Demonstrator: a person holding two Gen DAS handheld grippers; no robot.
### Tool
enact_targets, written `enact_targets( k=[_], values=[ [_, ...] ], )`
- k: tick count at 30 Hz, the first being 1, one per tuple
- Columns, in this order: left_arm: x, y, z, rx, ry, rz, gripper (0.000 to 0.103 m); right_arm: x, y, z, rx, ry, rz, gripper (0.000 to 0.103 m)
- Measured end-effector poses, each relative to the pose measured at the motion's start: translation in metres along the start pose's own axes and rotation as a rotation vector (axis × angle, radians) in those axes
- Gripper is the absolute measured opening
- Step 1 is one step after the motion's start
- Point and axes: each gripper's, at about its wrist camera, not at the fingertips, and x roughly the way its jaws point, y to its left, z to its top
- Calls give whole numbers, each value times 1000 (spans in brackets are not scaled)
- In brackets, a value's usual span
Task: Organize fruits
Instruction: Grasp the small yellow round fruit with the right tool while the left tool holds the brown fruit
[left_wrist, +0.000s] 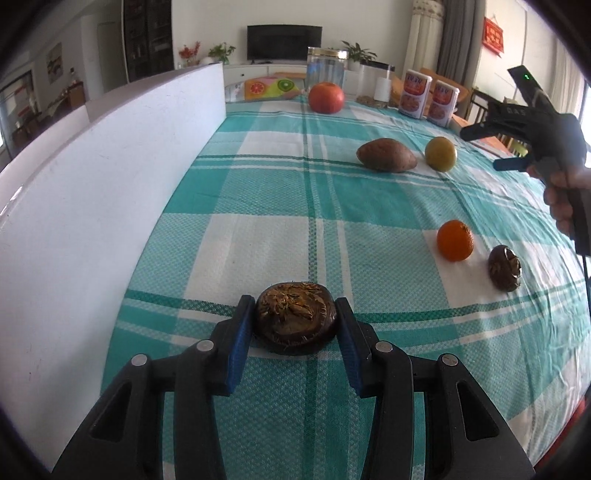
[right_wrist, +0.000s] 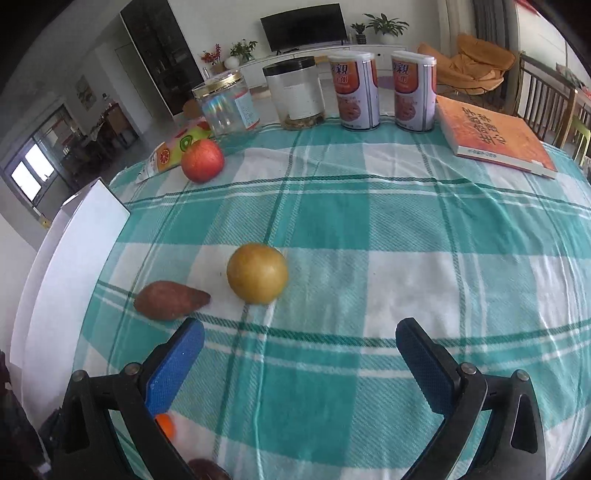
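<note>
My left gripper (left_wrist: 295, 314) is shut on a dark brown water chestnut (left_wrist: 295, 319), which rests on the checked cloth. Beyond it lie an orange (left_wrist: 455, 240), a second water chestnut (left_wrist: 505, 267), a sweet potato (left_wrist: 386, 155), a yellow-green pear (left_wrist: 440, 153) and a red apple (left_wrist: 326, 97). My right gripper (right_wrist: 299, 330) is open and empty above the cloth, just short of the pear (right_wrist: 257, 273) and the sweet potato (right_wrist: 170, 304). The apple (right_wrist: 202, 160) lies far left. The right gripper also shows at the right edge of the left wrist view (left_wrist: 491, 147).
A white box wall (left_wrist: 110, 184) runs along the left side of the table. At the far edge stand a glass jar (right_wrist: 227, 105), a black-lidded jar (right_wrist: 295, 92), two cans (right_wrist: 356, 90) and a book (right_wrist: 495, 134). A fruit-print packet (right_wrist: 173, 151) lies by the apple.
</note>
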Motion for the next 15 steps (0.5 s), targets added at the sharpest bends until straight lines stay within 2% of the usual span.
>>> enact_targets(
  k=[3, 4, 7, 12, 15],
  values=[
    [-2, 1, -2, 1, -3, -5, 45, 34, 9, 20, 60, 61, 12, 96],
    [-1, 1, -2, 3, -5, -6, 45, 41, 13, 24, 59, 68, 11, 89],
    [-1, 1, -2, 8, -6, -7, 45, 54, 22, 24, 37, 101, -30, 50],
    [-6, 4, 0, -33, -5, -55, 44, 27, 24, 8, -3, 78, -29, 49],
    [-24, 1, 5, -48, -31, -92, 44, 1, 37, -5, -64, 92, 10, 49]
  ],
)
